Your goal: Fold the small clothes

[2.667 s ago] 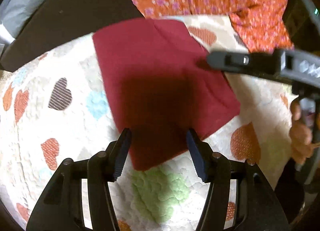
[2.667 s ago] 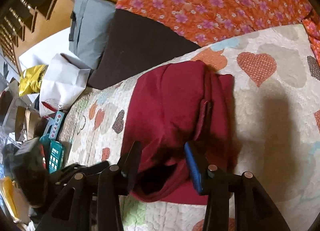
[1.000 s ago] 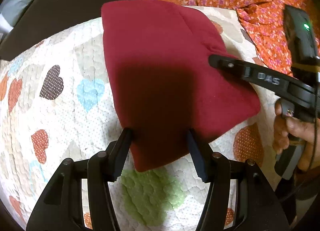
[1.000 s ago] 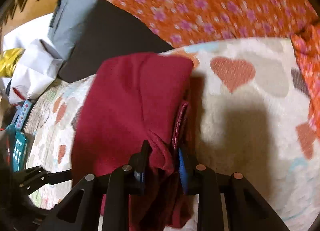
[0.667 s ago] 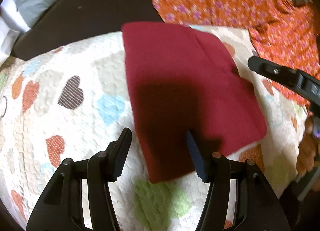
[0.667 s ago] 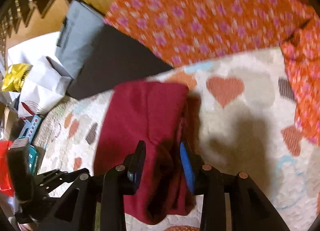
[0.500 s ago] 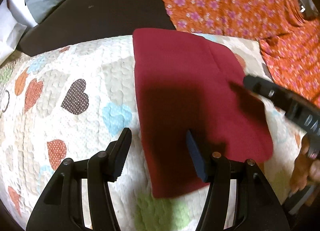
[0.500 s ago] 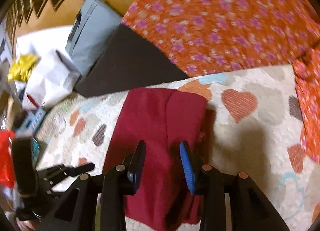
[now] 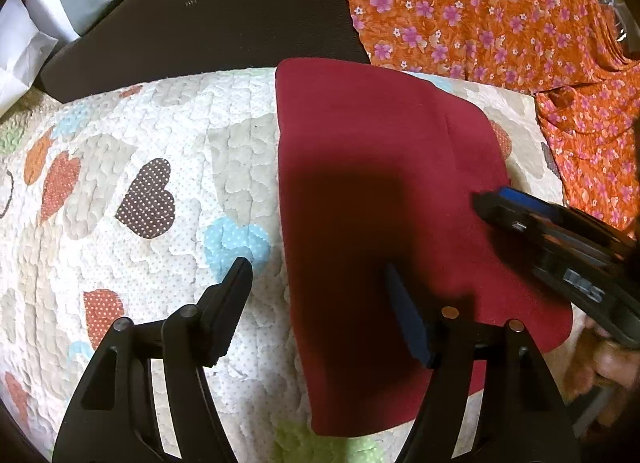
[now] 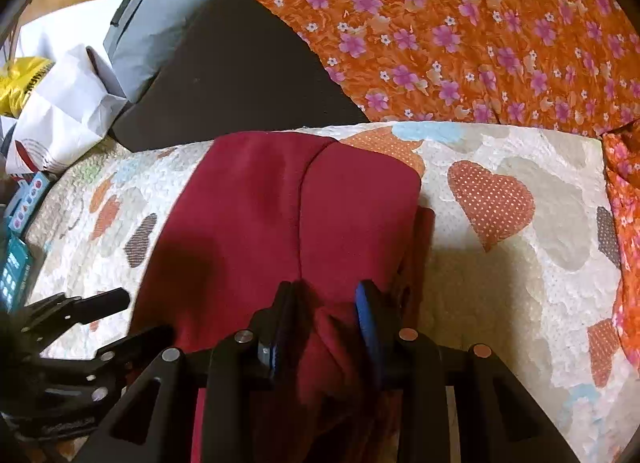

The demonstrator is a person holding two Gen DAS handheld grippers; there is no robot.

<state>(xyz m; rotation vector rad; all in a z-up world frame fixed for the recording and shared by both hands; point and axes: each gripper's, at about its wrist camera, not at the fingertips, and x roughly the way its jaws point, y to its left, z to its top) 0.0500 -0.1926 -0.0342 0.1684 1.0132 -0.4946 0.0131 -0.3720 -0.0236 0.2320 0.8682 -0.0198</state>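
A folded dark red garment (image 9: 372, 199) lies flat on the heart-patterned quilt (image 9: 132, 167). It also shows in the right wrist view (image 10: 288, 215). My left gripper (image 9: 316, 283) is open and empty, straddling the garment's left edge near its front. My right gripper (image 10: 326, 299) is partly open over the garment's near right edge, with bunched red cloth between its fingers; I cannot tell whether it grips. The right gripper also shows in the left wrist view (image 9: 492, 203), low over the garment's right side.
An orange floral cloth (image 9: 500, 11) lies behind and to the right of the quilt. A black pad (image 9: 200, 11) and a grey cushion (image 10: 156, 19) sit at the back left. White paper bags (image 10: 60, 107) and a teal remote (image 10: 14, 267) lie at the left.
The right gripper lifted the garment's right edge, laid it down and widened its fingers. The garment now lies flatter. The left gripper drifted left, so the garment sits further right in its view.
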